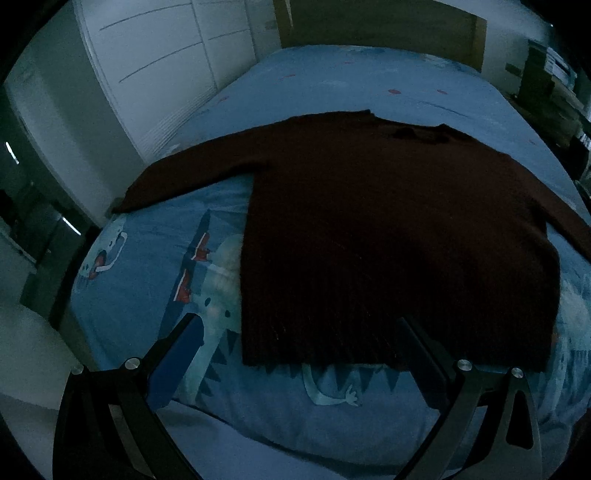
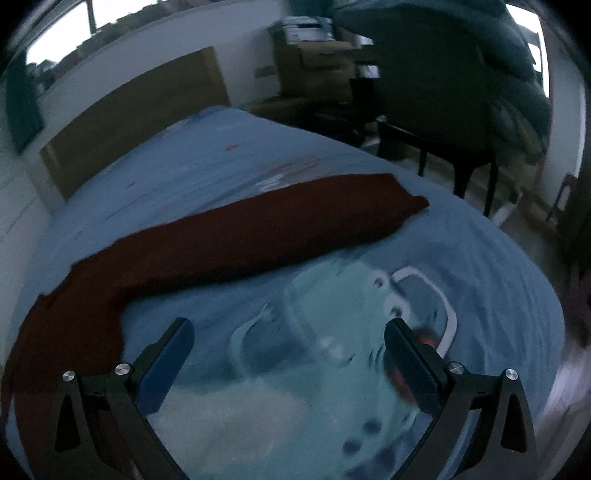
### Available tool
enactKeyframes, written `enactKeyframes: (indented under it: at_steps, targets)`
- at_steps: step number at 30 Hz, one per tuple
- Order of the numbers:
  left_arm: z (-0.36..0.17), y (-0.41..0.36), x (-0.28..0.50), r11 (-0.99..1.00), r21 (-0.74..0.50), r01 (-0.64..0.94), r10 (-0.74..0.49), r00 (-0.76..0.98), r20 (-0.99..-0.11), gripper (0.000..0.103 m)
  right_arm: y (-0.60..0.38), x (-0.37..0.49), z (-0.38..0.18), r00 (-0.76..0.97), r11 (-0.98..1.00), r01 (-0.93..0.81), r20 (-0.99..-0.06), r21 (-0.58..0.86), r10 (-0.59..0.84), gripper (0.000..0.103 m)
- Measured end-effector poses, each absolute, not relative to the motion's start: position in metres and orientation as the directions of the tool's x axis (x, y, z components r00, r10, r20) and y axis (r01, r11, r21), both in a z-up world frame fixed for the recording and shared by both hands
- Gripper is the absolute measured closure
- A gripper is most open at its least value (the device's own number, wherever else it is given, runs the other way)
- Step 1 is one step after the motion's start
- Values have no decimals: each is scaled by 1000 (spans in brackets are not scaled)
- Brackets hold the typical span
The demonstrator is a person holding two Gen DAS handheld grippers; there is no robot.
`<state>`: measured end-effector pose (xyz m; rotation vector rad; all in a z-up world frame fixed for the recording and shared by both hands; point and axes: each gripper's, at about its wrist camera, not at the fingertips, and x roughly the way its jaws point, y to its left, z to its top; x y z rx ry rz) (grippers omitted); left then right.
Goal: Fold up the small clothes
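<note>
Left wrist view: the left gripper (image 1: 299, 328) has its jaws spread wide and holds nothing. The hem of a dark red sweater (image 1: 388, 240) lies between the two fingertips, and the right finger overlaps the hem's lower edge; whether it touches the cloth I cannot tell. The sweater lies flat on the blue patterned bedsheet (image 1: 140, 266), its body running straight ahead from the jaws, hem nearest, collar farthest. One sleeve (image 1: 192, 173) stretches out ahead and to the left of the jaws, the other runs off past the right finger. Beyond the collar stand a headboard (image 1: 380, 26) and white cupboard doors (image 1: 155, 59).

Right wrist view, blurred: the right gripper (image 2: 288, 332) is also wide apart and empty, over bare bedsheet. Ahead of it a sweater sleeve (image 2: 258, 229) lies crosswise, long axis left to right, its cuff ahead of the right finger. Farther off stands a dark chair (image 2: 439, 122)
</note>
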<state>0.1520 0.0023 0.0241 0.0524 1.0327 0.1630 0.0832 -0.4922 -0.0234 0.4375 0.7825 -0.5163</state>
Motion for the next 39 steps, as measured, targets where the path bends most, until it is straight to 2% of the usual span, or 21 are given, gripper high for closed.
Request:
enactKeyframes:
  at_steps: [12,15,20,30,31,33,35,36,39]
  targets:
    - [12,2,167,983,133,-130,179,468,-865,1,-572,123,-57,587,683,663,-779,306,-220,1]
    - [10,3,170,982,132,-133,179,461,-869,1,-593,123,-66,609,623,681,-770,385,-191,8]
    - [6,6,174,981,140,-137,187,446,-875,1,-622,120,-82,631,523,706,-759,477,-161,30]
    - [-5,14,175,975,160,-154,211,410,-887,1,-675,118,-95,729,313,676,-667,668,-152,39]
    - [-6,15,175,975,160,-156,211,407,-889,1,-681,119,-96,737,293,670,-660,683,-147,42]
    - [-7,17,174,974,163,-157,214,403,-890,1,-694,123,-98,738,261,670,-661,695,-134,54]
    - [-9,18,174,974,163,-158,214,400,-891,1,-701,124,-100,748,220,661,-653,718,-117,83]
    - [-9,18,174,974,162,-158,213,398,-892,1,-704,123,-100,759,196,649,-642,735,-105,88]
    - [-9,21,174,975,154,-162,207,399,-893,1,-696,131,-86,772,228,631,-628,742,-94,90]
